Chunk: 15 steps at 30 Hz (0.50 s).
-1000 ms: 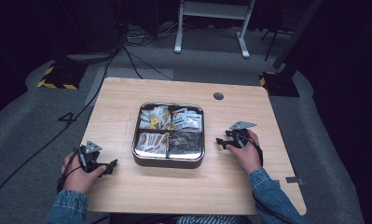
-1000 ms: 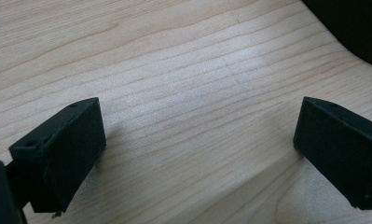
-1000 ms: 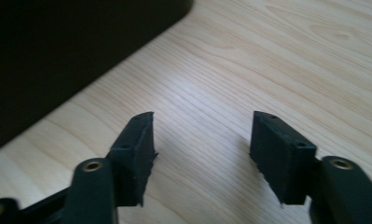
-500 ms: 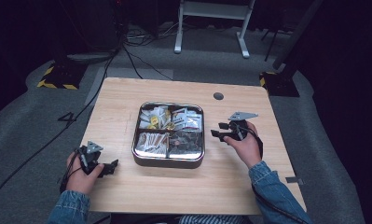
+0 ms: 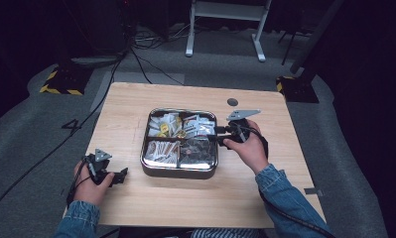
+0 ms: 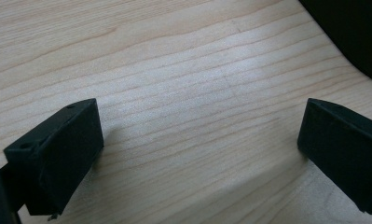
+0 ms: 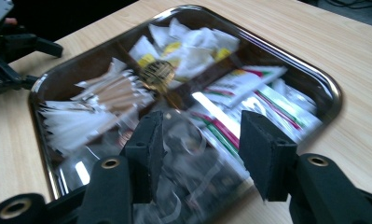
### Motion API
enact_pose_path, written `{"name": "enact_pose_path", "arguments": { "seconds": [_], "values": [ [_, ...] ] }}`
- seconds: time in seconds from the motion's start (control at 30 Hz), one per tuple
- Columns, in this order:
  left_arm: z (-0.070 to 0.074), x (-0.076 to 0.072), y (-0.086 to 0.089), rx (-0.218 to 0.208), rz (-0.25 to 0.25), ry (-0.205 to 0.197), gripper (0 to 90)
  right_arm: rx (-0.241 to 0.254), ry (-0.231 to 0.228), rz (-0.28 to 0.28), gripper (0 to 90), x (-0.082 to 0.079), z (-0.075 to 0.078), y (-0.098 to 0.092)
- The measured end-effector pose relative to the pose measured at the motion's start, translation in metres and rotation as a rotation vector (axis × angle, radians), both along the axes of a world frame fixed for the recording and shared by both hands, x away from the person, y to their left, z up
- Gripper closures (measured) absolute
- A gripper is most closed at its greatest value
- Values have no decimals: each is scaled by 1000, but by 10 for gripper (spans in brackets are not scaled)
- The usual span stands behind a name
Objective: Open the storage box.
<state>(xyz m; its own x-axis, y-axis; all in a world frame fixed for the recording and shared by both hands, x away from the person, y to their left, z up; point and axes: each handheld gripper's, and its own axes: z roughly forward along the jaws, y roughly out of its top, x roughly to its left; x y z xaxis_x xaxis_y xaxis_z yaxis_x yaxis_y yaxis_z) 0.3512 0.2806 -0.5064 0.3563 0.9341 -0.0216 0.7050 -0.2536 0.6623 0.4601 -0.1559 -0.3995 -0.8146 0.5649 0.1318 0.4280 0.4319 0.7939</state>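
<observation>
Right gripper (image 7: 200, 156) poised over tray (image 5: 179, 171), jaws just closing, nothing pinched; left gripper (image 6: 200, 154) spread. Dark packets (image 7: 193, 172) judged light, crinkly, slippery: best taken by edge.

One readable sign: a "4" on the floor

From my seat I read a dark figure "4" (image 5: 72, 125) on the grey floor (image 5: 32, 148), just left of my counter (image 5: 265, 193). The sachets (image 7: 249, 86) in the steel tray (image 7: 330, 100) carry green, red and yellow print, and a round gold seal sits among them, but all of it is too blurred for me to read a word or a brand.
</observation>
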Motion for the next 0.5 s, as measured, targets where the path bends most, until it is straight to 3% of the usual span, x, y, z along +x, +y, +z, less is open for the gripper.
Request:
{"name": "enact_pose_path", "arguments": {
  "seconds": [0.2,0.5],
  "values": [
    [0,0,-1,-2,-1,0,4,-25,-33,56,508,4,6,33],
    [0,0,-1,-2,-1,0,5,-23,-10,40,481,17,-6,60]
  ]
}}
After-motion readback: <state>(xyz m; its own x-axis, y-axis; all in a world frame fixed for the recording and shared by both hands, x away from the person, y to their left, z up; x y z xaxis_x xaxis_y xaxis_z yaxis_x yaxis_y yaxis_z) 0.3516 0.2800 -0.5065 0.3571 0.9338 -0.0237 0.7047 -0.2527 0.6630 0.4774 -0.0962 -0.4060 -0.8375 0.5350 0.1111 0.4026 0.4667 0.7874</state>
